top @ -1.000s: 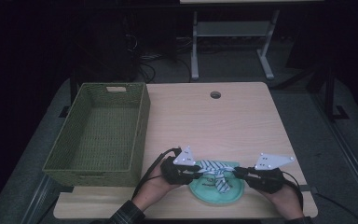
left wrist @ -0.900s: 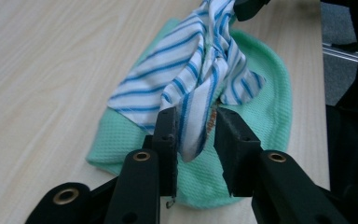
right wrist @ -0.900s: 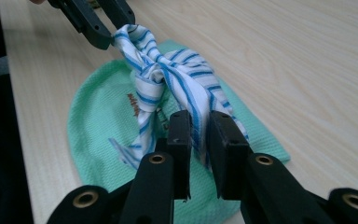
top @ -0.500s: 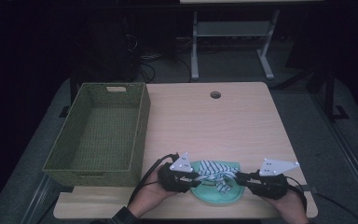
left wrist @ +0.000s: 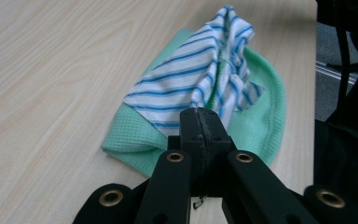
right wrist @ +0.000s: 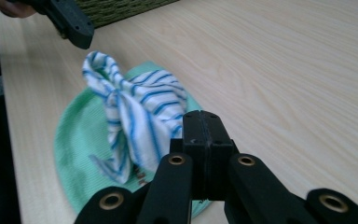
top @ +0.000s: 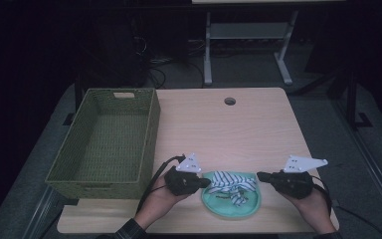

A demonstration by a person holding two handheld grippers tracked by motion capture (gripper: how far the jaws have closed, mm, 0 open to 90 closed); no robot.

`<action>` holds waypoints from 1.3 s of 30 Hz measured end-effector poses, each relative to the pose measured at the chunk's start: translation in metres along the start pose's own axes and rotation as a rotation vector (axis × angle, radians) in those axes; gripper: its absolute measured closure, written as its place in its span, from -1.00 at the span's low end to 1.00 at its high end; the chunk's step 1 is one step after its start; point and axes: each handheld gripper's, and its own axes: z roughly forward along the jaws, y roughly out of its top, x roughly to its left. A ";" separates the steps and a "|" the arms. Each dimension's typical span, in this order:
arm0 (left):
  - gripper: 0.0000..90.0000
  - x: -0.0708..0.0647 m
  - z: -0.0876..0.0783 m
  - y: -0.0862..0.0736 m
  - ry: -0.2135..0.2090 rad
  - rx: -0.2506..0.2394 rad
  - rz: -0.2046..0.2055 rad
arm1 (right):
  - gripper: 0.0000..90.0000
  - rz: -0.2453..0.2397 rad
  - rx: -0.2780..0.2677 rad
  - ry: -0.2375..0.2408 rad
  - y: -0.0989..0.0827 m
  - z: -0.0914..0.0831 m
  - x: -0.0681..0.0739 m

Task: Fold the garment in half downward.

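**Two Cloths on the Table, One Basket Beside Them**

No writing or label can be read on anything here.

One green woven basket [top: 104, 142] is seen on the left part of the wooden table [top: 229, 134]. Nothing is seen inside it. A handle hole is cut into its far wall.

Two cloths are counted near the front edge of the table. A green cloth [top: 231, 201] is laid flat, and it is shaped almost like a circle. A white cloth with blue stripes [top: 231, 183] is bunched up on top of it. In the left gripper view the striped cloth [left wrist: 200, 79] is seen piled on the green cloth [left wrist: 256, 126].

Two grippers are counted, one held in each hand. The left gripper [top: 204, 182] is held just at the left edge of the cloths. In its own view, the left gripper [left wrist: 199, 122] is seen with its jaws pressed together, and no cloth is seen pinched between them. The right gripper [top: 261, 176] is held just to the right of the cloths. In the right gripper view, its jaws [right wrist: 204, 126] are pressed together too, with nothing held.

One round hole [top: 230, 101] is seen in the far part of the table.
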 end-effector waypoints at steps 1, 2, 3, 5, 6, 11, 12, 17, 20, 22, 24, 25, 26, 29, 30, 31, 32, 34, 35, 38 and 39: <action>0.99 0.002 0.002 0.001 0.006 0.009 0.001 | 0.99 0.003 0.006 -0.004 0.001 0.002 -0.002; 0.98 0.002 0.002 0.001 0.006 0.009 0.001 | 0.99 0.005 0.013 -0.005 0.001 0.005 -0.005; 0.98 0.009 0.007 0.002 0.024 0.025 -0.003 | 0.99 0.012 0.018 -0.002 0.001 0.009 -0.008; 0.98 0.019 0.012 0.003 0.041 0.024 -0.029 | 0.99 0.018 0.032 -0.002 0.001 0.017 -0.015; 0.99 0.024 0.016 0.003 0.050 0.031 -0.029 | 0.99 0.017 0.041 0.001 0.001 0.021 -0.018; 0.98 0.031 0.035 0.003 0.053 0.089 -0.018 | 1.00 0.027 0.123 0.016 -0.002 0.043 -0.027; 0.98 0.031 0.035 0.003 0.053 0.089 -0.018 | 1.00 0.030 0.138 0.024 -0.004 0.047 -0.027; 0.98 0.030 0.053 -0.001 0.063 0.154 0.012 | 1.00 0.016 0.217 0.034 -0.012 0.060 -0.022; 0.98 0.029 0.056 -0.001 0.069 0.160 0.016 | 1.00 0.015 0.217 0.036 -0.013 0.062 -0.021; 0.99 0.031 0.059 0.001 0.096 0.165 0.034 | 1.00 0.013 0.209 0.038 -0.013 0.063 -0.023; 0.99 0.035 0.060 0.002 0.113 0.166 0.034 | 1.00 0.021 0.210 0.033 -0.011 0.065 -0.023; 0.99 0.038 0.061 0.002 0.117 0.166 0.030 | 1.00 0.013 0.206 0.031 -0.010 0.067 -0.024; 0.99 0.038 0.061 0.002 0.117 0.166 0.030 | 1.00 0.017 0.209 0.026 -0.009 0.068 -0.024; 0.99 0.053 0.062 0.005 0.146 0.162 0.003 | 1.00 0.010 0.202 0.006 -0.004 0.075 -0.029; 0.99 0.053 0.062 0.005 0.146 0.162 0.003 | 1.00 0.010 0.202 0.006 -0.004 0.075 -0.029; 0.99 0.061 0.063 0.007 0.157 0.159 -0.006 | 1.00 0.016 0.205 0.002 0.000 0.080 -0.034; 0.99 0.061 0.063 0.007 0.157 0.159 -0.006 | 1.00 0.016 0.205 0.002 0.000 0.080 -0.034; 0.99 0.073 0.064 0.009 0.175 0.152 -0.020 | 1.00 0.021 0.203 -0.020 0.006 0.088 -0.041; 0.99 0.076 0.065 0.010 0.180 0.144 -0.021 | 1.00 0.026 0.203 -0.026 0.008 0.091 -0.044; 0.99 0.085 0.065 0.011 0.192 0.137 -0.031 | 1.00 0.020 0.201 -0.046 0.014 0.098 -0.051; 0.99 0.085 0.065 0.011 0.192 0.137 -0.031 | 1.00 0.023 0.203 -0.050 0.015 0.099 -0.052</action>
